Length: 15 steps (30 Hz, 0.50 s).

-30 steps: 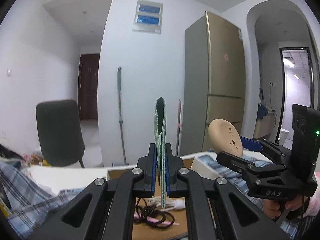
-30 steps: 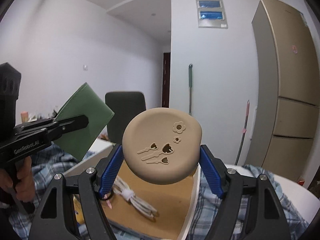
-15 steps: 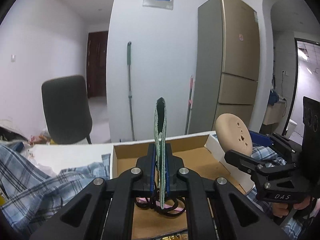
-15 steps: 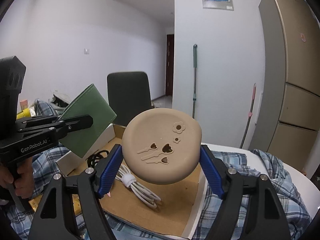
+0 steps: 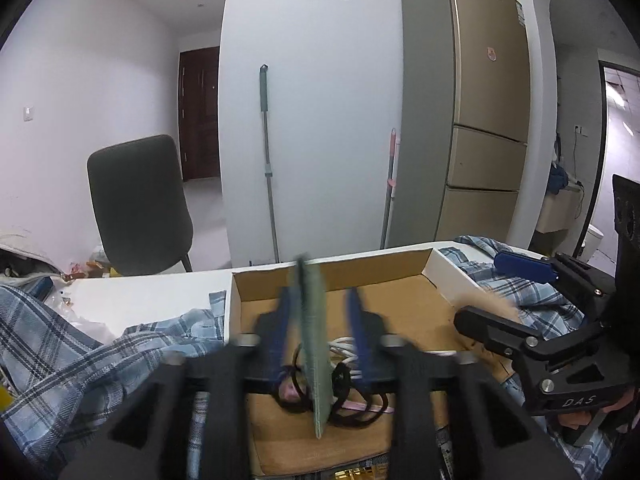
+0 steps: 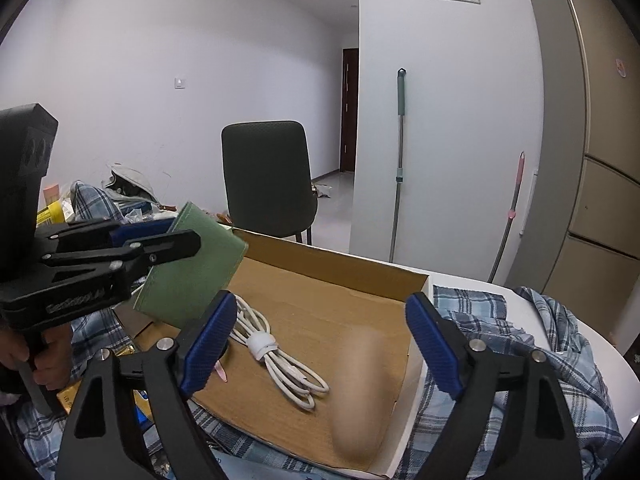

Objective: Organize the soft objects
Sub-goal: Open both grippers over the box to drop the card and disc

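Drop step: both grippers' jaws opening over the box (image 6: pixel 332 276). Left gripper (image 5: pixel 318 320) frees the green pad (image 5: pixel 314 332); right gripper (image 6: pixel 320 344) frees the tan pad (image 6: pixel 358 396), falling. Next, pull both clear.

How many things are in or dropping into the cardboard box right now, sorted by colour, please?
Green: 1, the green pad, between the left gripper's opening jaws.
Beige: 1, the beige cushion, a blur below the right gripper's opening jaws.
White: 1, the white cable.
Black: 1, the black cord.
Total: 4 in the cardboard box.
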### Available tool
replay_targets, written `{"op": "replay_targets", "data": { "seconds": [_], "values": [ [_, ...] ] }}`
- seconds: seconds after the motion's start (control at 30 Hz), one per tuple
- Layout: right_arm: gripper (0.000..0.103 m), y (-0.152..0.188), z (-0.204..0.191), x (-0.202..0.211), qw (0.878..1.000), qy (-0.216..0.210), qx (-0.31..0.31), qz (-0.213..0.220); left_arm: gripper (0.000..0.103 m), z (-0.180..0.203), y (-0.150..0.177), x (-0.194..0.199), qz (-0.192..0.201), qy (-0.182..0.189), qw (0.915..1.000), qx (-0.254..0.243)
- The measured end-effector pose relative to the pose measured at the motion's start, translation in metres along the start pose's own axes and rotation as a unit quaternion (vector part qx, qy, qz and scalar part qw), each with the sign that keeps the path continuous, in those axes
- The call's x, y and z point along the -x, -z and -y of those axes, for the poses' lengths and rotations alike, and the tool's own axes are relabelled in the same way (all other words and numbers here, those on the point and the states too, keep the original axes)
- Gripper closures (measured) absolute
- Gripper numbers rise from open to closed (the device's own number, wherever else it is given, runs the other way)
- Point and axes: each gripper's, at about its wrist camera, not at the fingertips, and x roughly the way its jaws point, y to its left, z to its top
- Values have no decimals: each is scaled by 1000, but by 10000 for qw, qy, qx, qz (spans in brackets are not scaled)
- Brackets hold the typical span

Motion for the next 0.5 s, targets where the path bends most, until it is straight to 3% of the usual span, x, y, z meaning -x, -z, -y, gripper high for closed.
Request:
{"op": "replay_targets", "data": {
  "seconds": [0.03,0.5],
  "values": [
    [18,0,0,1,10000,3,-3,5,37,0,0,3,94,-22,10000,2],
    [18,-8,2,19,9995,58,-37,314,37,-3,-14,35,661,-23,9978,43]
  ]
}}
